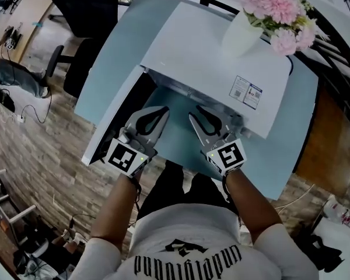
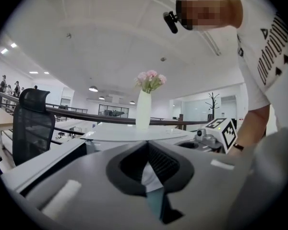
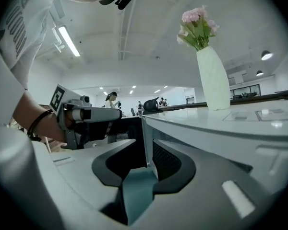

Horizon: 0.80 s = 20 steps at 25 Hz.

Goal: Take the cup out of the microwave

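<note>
Blue table (image 1: 280,174), white microwave (image 1: 204,51): left tongs (image 1: 164,112) closed, empty; right tongs (image 1: 193,111) partly open, empty.

Bright, even indoor light, with a strong wide-angle bend in all three views.

Round ceiling lamps (image 2: 92,88) and a long tube light (image 3: 67,40) give soft light from overhead, so shadows are faint. The white microwave (image 1: 221,63) and the vase (image 1: 242,35) look pale and almost washed out, while the microwave's open mouth is a deep dark patch. The head view curves straight lines near its borders, and the wooden floor (image 1: 41,150) is dimmer. Both gripper views have a black round rim with smeared edges. The left gripper (image 2: 147,145) and the right gripper (image 3: 147,143) are soft and out of focus up close; the far room is sharper.
</note>
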Tool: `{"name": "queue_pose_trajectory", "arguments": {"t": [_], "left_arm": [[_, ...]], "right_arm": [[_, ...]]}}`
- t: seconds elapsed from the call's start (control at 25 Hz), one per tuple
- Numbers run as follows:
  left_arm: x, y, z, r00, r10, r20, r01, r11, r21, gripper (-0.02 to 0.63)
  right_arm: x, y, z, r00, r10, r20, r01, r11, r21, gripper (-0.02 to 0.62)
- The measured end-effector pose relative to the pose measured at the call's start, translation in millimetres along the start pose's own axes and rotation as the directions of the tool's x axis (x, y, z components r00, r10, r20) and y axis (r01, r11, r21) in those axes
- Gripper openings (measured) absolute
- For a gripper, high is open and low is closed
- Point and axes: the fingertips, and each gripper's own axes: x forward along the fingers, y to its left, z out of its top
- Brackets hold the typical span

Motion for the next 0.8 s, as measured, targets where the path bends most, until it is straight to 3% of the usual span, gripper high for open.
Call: {"name": "queue_pose_trajectory", "arguments": {"t": [0.24, 0.8], "left_arm": [[9.0, 20.8, -31.5, 1.0, 0.024, -0.012, -0.025, 1.0, -0.013, 0.051], [31.8, 39.7, -74.2, 0.999, -0.031, -0.043, 0.029, 0.999, -0.038, 0.051]], "right_arm": [[21.6, -12.8, -39.2, 0.999, -0.024, -0.043, 0.026, 0.999, 0.044, 0.103], [61.9, -39.4, -98.4, 0.994, -0.032, -0.104, 0.041, 0.995, 0.087, 0.118]]}}
